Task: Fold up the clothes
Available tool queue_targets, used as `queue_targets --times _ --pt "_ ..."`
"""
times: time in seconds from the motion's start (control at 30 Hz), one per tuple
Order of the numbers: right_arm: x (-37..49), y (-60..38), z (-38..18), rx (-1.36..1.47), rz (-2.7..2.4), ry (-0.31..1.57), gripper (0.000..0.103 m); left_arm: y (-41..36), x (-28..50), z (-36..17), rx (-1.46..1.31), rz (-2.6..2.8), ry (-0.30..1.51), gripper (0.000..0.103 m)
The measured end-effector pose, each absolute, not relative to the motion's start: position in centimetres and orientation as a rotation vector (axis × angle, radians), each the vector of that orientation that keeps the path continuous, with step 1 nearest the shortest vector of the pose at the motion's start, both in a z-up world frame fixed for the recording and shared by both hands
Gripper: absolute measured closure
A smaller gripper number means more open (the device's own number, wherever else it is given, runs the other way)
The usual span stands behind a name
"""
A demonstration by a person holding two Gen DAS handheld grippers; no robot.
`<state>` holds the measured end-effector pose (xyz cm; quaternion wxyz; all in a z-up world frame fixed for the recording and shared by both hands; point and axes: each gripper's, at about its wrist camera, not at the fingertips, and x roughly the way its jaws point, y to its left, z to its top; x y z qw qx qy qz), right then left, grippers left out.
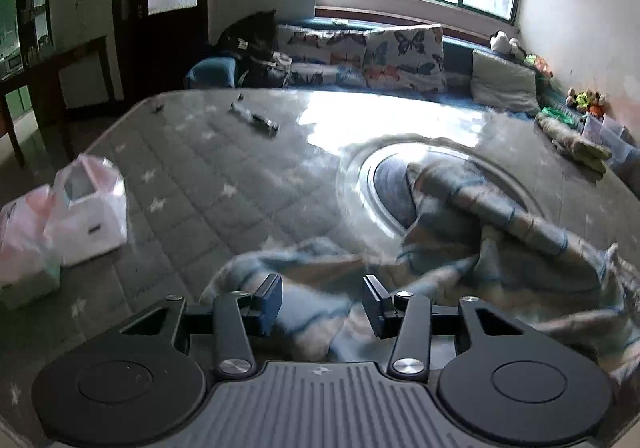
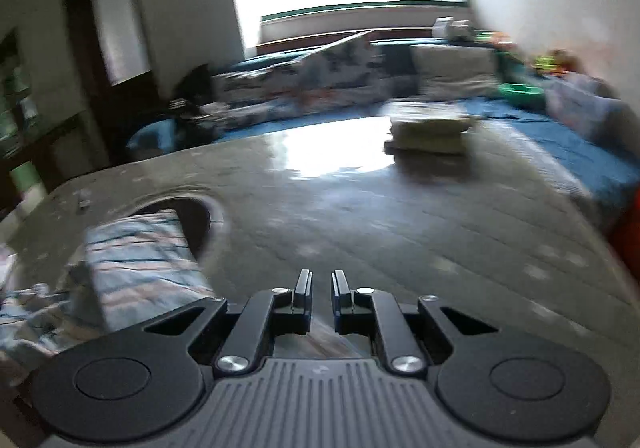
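A blue, white and pink striped garment (image 1: 460, 248) lies crumpled on the grey quilted mattress (image 1: 208, 184), spread from the middle to the right. My left gripper (image 1: 322, 302) is open just above its near edge, holding nothing. In the right wrist view the same garment (image 2: 136, 260) lies at the left, blurred. My right gripper (image 2: 321, 290) is to its right over bare mattress (image 2: 400, 228), fingers a narrow gap apart with nothing between them.
White plastic bags with boxes (image 1: 80, 212) sit at the mattress's left edge. A small dark object (image 1: 256, 120) lies at the far side. Folded clothes (image 2: 430, 132) are stacked at the far right. Butterfly cushions (image 1: 380, 56) and toys line the window wall.
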<state>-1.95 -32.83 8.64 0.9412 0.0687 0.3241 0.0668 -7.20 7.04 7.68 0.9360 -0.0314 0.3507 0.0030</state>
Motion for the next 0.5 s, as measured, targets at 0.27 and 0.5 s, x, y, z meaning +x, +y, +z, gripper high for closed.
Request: queue_targets --times 0.27,0.5 --pt "8.0 -22.9 7.3 0.076 0.446 0.743 0.086 5.4 -1.9 7.5 -0.076 -0.018 0.702 0.057" --pt "13.6 -15.9 6.1 -0.035 0.596 0.771 0.069 4.3 1.9 7.2 -0.065 -0.031 0.709 0.057"
